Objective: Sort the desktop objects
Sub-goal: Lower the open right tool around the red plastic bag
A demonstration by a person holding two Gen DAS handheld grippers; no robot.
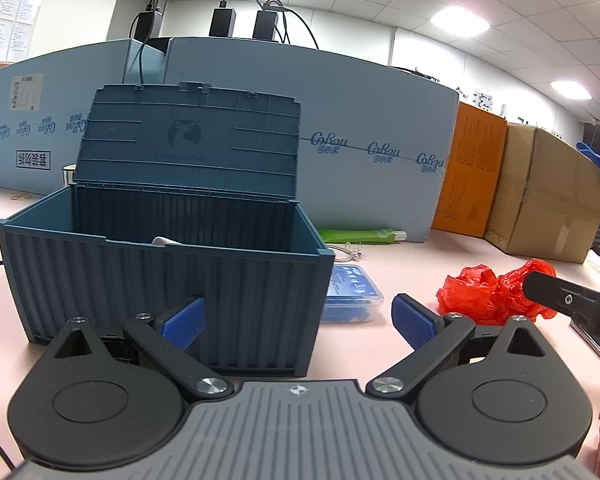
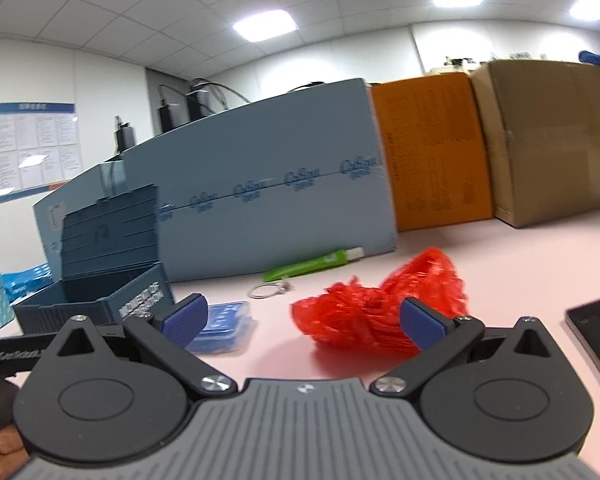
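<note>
Both my left gripper (image 1: 298,322) and my right gripper (image 2: 304,320) have their blue pads spread wide, pinching nothing. Largest ahead of my left is the dark blue storage box (image 1: 168,272), lid upright, long axis running across my view; something white inside is mostly hidden by its front wall. Before my right fingers lies the crumpled red plastic bag (image 2: 380,308), blurred. Left of it, a blue clear case (image 2: 224,328), then the green tube (image 2: 312,265), cap pointing right, and a small key ring (image 2: 266,290).
</note>
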